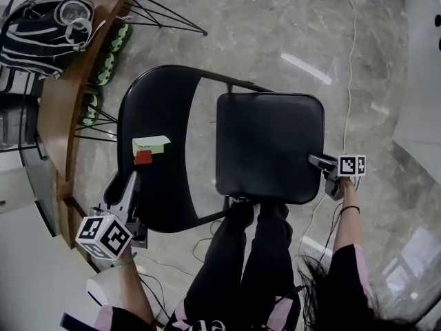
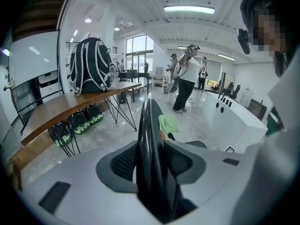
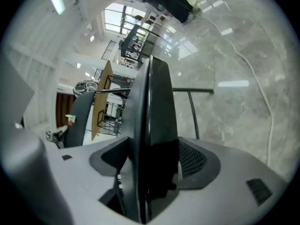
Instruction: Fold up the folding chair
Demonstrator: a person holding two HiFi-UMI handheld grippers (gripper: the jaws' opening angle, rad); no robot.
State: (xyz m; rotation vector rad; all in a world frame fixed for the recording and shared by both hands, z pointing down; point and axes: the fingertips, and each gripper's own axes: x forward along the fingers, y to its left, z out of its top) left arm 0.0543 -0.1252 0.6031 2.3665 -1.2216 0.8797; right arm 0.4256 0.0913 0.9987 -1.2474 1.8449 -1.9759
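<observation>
Holding the black folding chair (image 1: 207, 126), I've my left gripper (image 1: 132, 179) fingers clamped on its curved glossy backrest (image 1: 160, 109), and my right gripper (image 1: 317, 161) fingers on its padded squarish seat (image 1: 269, 147).

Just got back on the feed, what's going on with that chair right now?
A person stands over the black folding chair with a tool in each hand. The left tool is clamped on the edge of the backrest, close to a green note stuck on it. The right tool grips the side edge of the seat. The seat lies spread out from the backrest, so the chair is not folded yet.
</observation>
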